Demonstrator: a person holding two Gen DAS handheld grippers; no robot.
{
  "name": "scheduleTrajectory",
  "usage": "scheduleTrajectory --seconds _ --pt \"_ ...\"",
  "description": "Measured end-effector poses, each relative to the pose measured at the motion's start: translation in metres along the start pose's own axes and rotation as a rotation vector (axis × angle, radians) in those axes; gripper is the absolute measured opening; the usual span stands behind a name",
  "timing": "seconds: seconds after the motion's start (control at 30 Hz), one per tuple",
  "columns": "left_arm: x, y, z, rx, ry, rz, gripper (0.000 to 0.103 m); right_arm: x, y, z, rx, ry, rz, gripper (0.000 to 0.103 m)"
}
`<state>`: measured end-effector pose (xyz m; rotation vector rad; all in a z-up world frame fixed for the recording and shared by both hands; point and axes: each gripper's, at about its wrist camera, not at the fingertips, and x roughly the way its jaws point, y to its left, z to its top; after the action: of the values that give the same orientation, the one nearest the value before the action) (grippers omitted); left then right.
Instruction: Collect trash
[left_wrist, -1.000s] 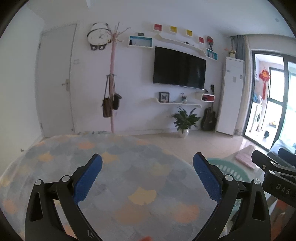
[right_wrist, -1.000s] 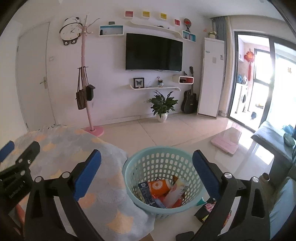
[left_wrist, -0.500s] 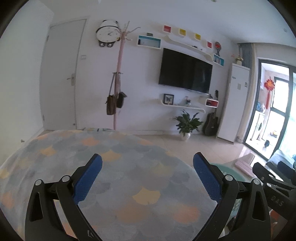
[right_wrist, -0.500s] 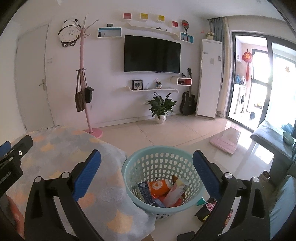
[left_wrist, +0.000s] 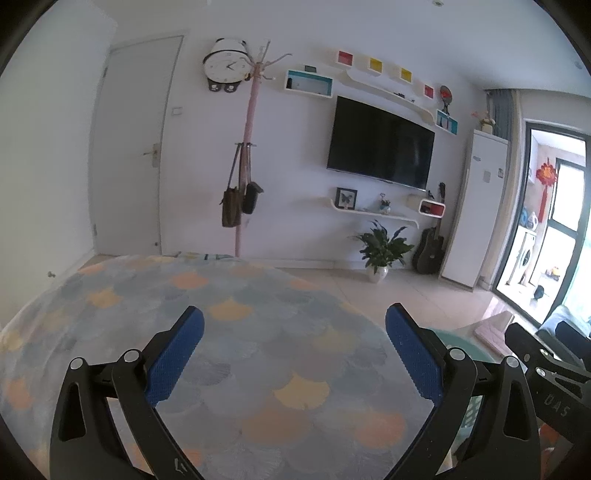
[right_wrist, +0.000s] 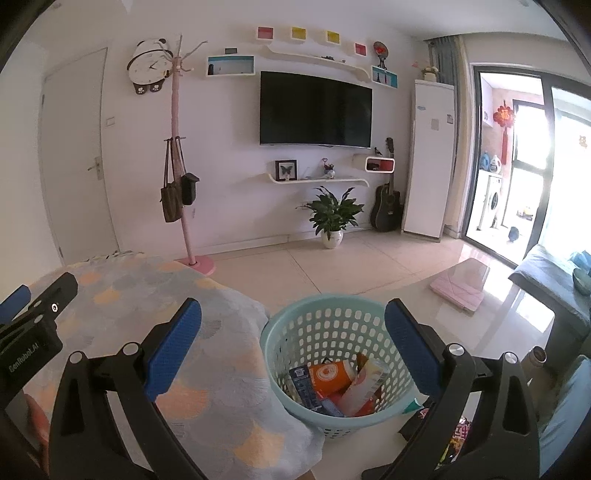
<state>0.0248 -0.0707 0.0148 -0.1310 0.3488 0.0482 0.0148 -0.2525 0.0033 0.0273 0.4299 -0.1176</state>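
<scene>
Both our grippers, left gripper (left_wrist: 293, 354) and right gripper (right_wrist: 293, 347), are spread wide and hold nothing. We read "GenRobot.AI" on the left one in the right view, which alone shows cartons (right_wrist: 334, 378) inside the teal laundry basket (right_wrist: 325, 314) beside the scallop-patterned tablecloth (left_wrist: 258, 332).

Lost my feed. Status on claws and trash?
Left claw open, empty. Right claw open, empty. Trash in teal basket; wrapper on floor beside it. Nothing blocking.

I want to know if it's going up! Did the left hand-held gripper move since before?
Yes. The left hand-held gripper tilted upward: the TV and plant sit lower in its view than a second ago.
</scene>
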Motion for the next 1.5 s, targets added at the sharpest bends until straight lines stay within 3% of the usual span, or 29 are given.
scheduleTrajectory --seconds 1.5 --pt "-0.003 0.006 -0.002 0.019 -0.022 -0.032 0.095 0.006 0.000 -0.006 -0.007 0.042 0.011 0.095"
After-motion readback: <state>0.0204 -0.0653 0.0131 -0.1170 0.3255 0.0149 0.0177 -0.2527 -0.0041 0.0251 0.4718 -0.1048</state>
